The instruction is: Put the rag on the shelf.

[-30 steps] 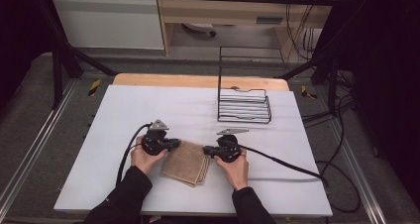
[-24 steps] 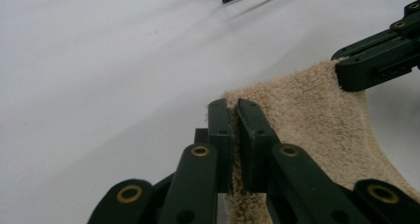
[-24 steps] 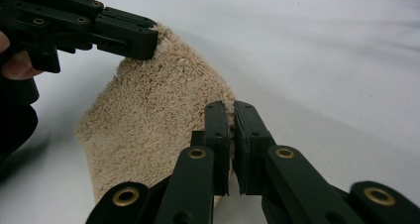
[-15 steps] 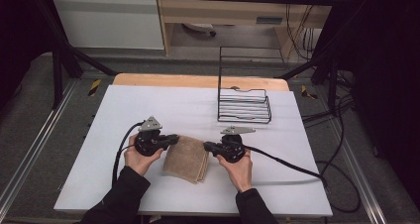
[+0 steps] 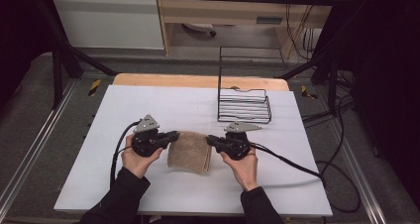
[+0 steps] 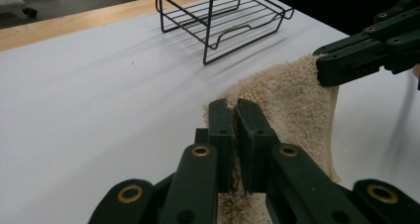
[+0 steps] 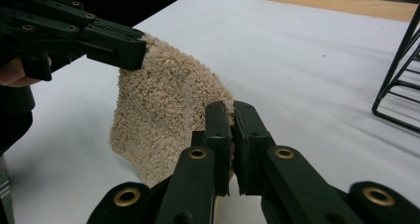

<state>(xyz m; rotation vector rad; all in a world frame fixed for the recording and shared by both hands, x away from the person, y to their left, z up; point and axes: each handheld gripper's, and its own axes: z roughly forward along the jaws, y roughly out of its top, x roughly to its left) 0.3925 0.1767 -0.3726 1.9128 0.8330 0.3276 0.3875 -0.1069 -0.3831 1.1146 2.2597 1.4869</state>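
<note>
- High view: left gripper [image 5: 172, 135] and right gripper [image 5: 210, 140] are each pinching the towel [image 5: 189, 152] by an edge.
- Lifting evenly is keeping it from sagging or slipping.

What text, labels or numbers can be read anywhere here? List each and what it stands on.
None can be read. The towel, the wire rack, the white table and both grippers carry no visible lettering. The small label on the cabinet front behind the table is too small and blurred to read.
</note>
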